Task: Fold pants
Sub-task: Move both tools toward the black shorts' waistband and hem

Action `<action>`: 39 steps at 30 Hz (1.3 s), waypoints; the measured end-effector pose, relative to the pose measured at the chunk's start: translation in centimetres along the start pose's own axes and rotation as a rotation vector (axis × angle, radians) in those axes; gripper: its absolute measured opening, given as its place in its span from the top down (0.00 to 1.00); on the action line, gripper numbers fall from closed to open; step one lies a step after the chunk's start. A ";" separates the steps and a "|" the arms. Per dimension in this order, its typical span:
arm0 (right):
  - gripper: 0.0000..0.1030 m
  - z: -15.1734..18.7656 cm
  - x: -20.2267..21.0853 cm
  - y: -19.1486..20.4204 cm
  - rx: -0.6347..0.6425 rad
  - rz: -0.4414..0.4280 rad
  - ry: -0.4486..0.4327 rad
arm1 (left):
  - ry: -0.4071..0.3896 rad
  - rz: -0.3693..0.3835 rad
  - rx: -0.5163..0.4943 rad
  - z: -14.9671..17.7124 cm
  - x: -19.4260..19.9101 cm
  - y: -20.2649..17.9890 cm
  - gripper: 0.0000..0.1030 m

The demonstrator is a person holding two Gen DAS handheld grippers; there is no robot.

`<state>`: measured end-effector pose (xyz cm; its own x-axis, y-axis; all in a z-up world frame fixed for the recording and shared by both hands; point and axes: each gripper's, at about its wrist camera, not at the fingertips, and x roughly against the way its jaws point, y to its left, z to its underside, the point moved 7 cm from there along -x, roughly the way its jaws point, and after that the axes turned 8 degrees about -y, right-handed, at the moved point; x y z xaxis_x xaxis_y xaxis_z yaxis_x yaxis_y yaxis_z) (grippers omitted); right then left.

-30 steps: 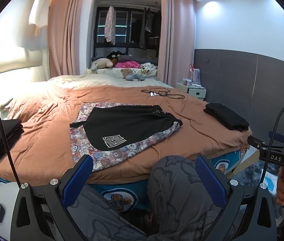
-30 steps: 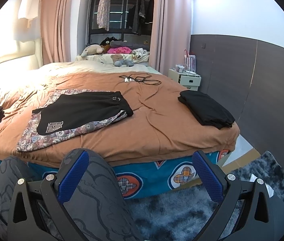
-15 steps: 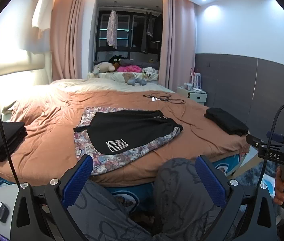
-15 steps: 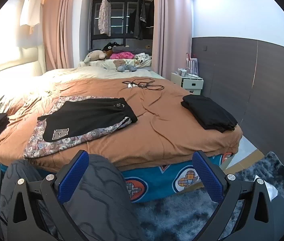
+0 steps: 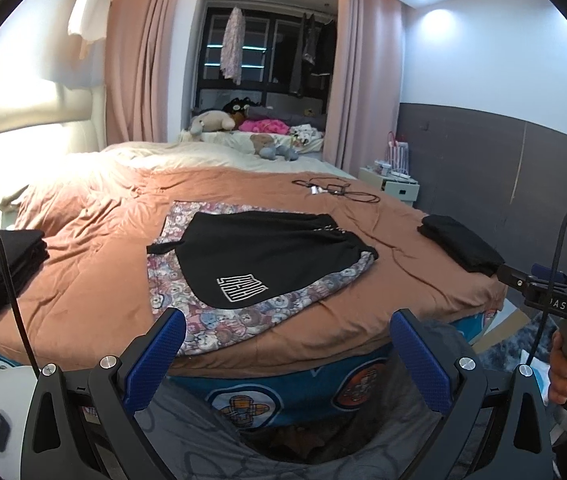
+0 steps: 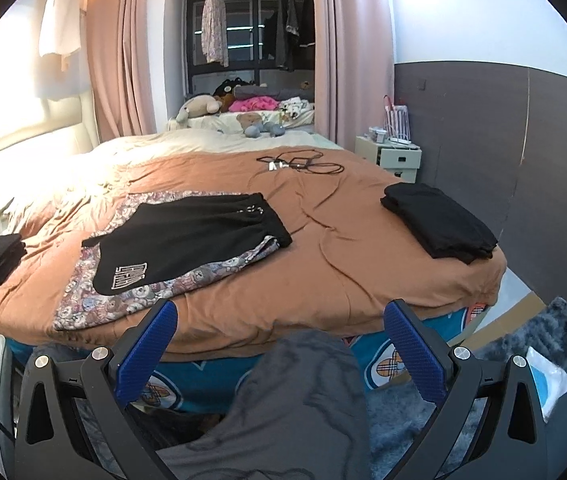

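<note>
pants point(image 5: 267, 256) lie flat on the mat point(image 5: 211, 320), ready to fold | left gripper point(image 5: 287, 360) wide apart, empty | right gripper point(image 6: 279, 350) wide apart, empty, both back from bed point(image 6: 343, 240)

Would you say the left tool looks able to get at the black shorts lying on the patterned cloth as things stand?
Probably yes: the left tool is open and empty, the black shorts lie uncovered on the patterned cloth, and nothing stands between them. It must first move forward over the bed edge.

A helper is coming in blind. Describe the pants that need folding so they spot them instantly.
On the brown bed, find the bear-print cloth near the front edge. The black pants lie spread flat on it; unlike the folded black stacks at either side, they show a white logo.
</note>
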<state>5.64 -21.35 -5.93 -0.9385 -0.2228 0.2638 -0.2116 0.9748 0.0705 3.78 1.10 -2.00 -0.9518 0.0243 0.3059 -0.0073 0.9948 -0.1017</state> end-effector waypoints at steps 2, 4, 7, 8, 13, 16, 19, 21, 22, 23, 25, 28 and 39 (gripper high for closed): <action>0.00 -0.3 -1.0 -0.1 -0.017 -0.010 0.011 | 0.005 -0.011 0.007 0.0 -0.7 0.7 0.00; 0.00 -0.6 -2.0 -0.2 -0.042 -0.030 0.018 | 0.012 -0.018 0.020 0.0 -1.4 1.4 0.00; 0.00 -0.9 -3.8 -0.5 -0.060 -0.050 0.031 | 0.011 -0.024 0.040 0.0 -2.4 2.6 0.00; 0.00 -1.0 -4.5 -0.7 -0.060 -0.053 0.040 | 0.006 -0.049 0.043 -0.1 -2.8 3.2 0.00; 0.00 -1.3 -7.0 -0.8 -0.062 -0.088 0.067 | -0.028 -0.148 0.067 -0.5 -3.8 5.9 0.00; 0.00 -1.7 -8.9 -0.8 -0.043 -0.091 0.076 | -0.013 -0.202 0.080 -0.3 -4.8 7.5 0.00; 0.00 -1.8 -10.4 -0.7 -0.038 -0.088 0.090 | 0.035 -0.219 0.107 0.3 -6.4 8.8 0.00; 0.00 -1.9 -11.3 -0.7 -0.043 -0.082 0.093 | 0.047 -0.207 0.120 0.5 -7.2 9.3 0.00; 0.00 -2.0 -11.9 -0.7 -0.053 -0.092 0.095 | 0.048 -0.205 0.120 0.6 -7.4 9.5 0.00; 0.00 -2.1 -12.4 -0.5 -0.061 -0.101 0.093 | 0.055 -0.211 0.122 0.7 -7.8 9.8 0.00; 0.00 -2.1 -13.2 -0.7 -0.082 -0.115 0.095 | 0.077 -0.220 0.129 1.2 -8.7 10.4 0.00; 0.00 -1.8 -14.7 -1.1 -0.072 -0.105 0.117 | 0.104 -0.237 0.126 1.9 -9.6 11.0 0.00; 0.00 -1.3 -19.7 -0.6 -0.044 -0.127 0.181 | 0.253 -0.299 0.178 6.4 -12.5 14.0 0.00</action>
<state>24.62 -17.59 -9.93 -0.8399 -0.3462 0.4179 -0.3095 0.9381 0.1552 13.65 14.08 -13.31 -0.7949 -0.2167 0.5667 -0.3452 0.9296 -0.1287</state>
